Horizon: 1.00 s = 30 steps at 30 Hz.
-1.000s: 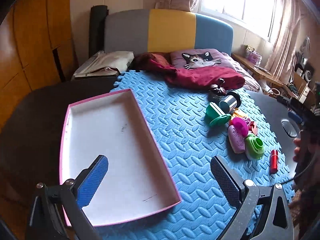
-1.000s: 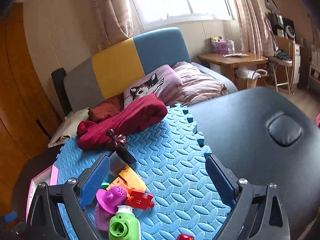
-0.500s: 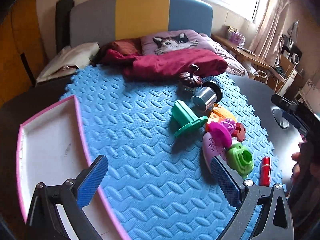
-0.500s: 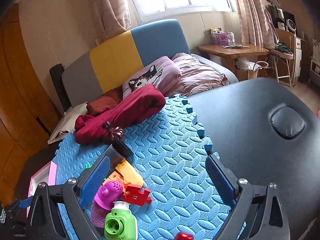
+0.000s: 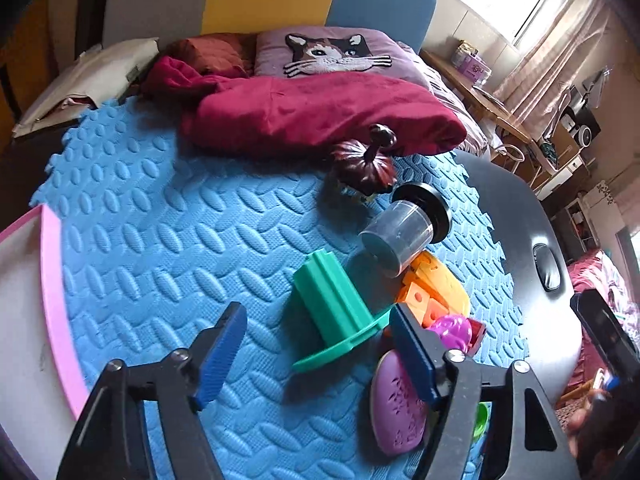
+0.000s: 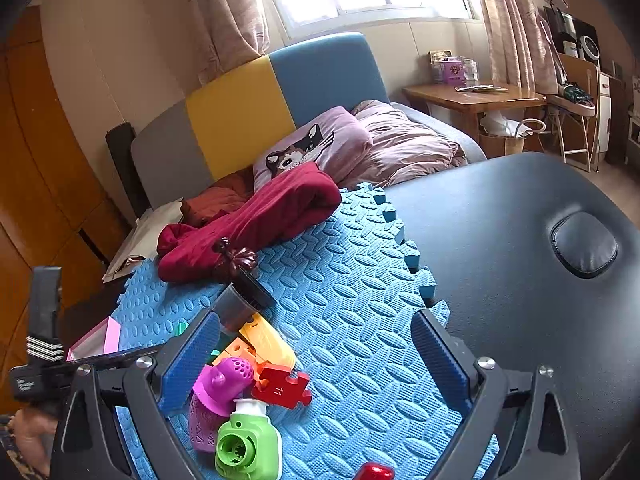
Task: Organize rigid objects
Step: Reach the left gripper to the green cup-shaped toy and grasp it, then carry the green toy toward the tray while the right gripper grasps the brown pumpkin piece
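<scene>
A pile of toys lies on the blue foam mat (image 5: pixel 180 232). My left gripper (image 5: pixel 318 354) points down at a green ribbed piece with a flange (image 5: pixel 328 304). Its jaws are closing with that piece between the fingertips, and the pads are clear of it. Beyond lie a clear cup with a black lid (image 5: pixel 400 236), a dark pumpkin (image 5: pixel 364 164), an orange block (image 5: pixel 436 292) and a purple oval (image 5: pixel 396 412). My right gripper (image 6: pixel 316 364) hangs open over the mat. A magenta piece (image 6: pixel 224 380), a red puzzle piece (image 6: pixel 280 384) and a green toy (image 6: pixel 248 444) lie by its left finger.
A pink-rimmed white tray (image 5: pixel 52 300) sits at the mat's left edge. A dark red cloth (image 5: pixel 312 112) lies along the far edge, with pillows behind it. Black padded table (image 6: pixel 520 240) extends to the right of the mat.
My left gripper has swung right from above the tray to the toy pile and dropped lower, and its jaws have narrowed around the green piece. The right gripper has stayed put.
</scene>
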Motion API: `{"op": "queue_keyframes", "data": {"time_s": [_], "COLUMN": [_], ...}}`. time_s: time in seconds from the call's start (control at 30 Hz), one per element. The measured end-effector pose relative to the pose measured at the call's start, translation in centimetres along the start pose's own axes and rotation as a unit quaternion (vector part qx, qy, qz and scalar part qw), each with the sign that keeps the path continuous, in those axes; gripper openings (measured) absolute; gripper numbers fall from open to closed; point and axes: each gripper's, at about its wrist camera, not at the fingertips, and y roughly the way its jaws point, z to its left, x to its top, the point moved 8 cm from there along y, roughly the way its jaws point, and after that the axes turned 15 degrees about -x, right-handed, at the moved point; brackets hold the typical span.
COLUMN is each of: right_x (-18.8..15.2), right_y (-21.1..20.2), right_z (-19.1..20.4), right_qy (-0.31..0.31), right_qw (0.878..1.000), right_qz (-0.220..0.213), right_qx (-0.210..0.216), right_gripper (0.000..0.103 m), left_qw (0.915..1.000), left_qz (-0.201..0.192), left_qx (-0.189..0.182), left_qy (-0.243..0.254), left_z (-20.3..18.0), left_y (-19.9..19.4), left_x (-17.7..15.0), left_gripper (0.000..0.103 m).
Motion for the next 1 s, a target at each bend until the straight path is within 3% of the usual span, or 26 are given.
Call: {"op": "queue_keyframes", "data": {"time_s": [0.13, 0.17, 0.2, 0.23, 0.3, 0.77, 1.0], "right_x": [-0.1, -0.1, -0.2, -0.2, -0.2, -1.7, -0.8], "right_y": [0.2, 0.2, 0.2, 0.2, 0.3, 1.6, 1.9], "right_z": [0.2, 0.2, 0.3, 0.3, 0.3, 1.3, 6.1], "right_qy": [-0.003, -0.004, -0.006, -0.006, -0.006, -0.034, -0.101], "right_qw": [1.000, 1.000, 1.000, 1.000, 1.000, 0.998, 0.994], "right_qz": [0.004, 0.005, 0.005, 0.006, 0.008, 0.045, 0.040], "right_qx": [0.004, 0.003, 0.002, 0.002, 0.003, 0.001, 0.025], "right_gripper": [0.098, 0.098, 0.098, 0.098, 0.097, 0.084, 0.065], "left_qw": [0.9999, 0.9999, 0.9997, 0.9994, 0.9997, 0.9987, 0.9981], "left_qz": [0.008, 0.011, 0.018, 0.028, 0.013, -0.027, -0.046], "left_qx": [0.000, 0.007, 0.011, 0.009, 0.020, 0.024, 0.003], "left_qy": [-0.011, -0.010, -0.012, -0.017, -0.002, 0.036, 0.042], "left_z": [-0.1, 0.0, 0.3, 0.6, 0.6, 1.5, 1.2], "left_y": [1.8, 2.3, 2.8, 3.6, 3.5, -2.9, -7.0], "left_x": [1.0, 1.2, 1.1, 0.7, 0.6, -3.0, -5.9], "left_gripper": [0.067, 0.062, 0.044, 0.043, 0.030, 0.030, 0.030]}}
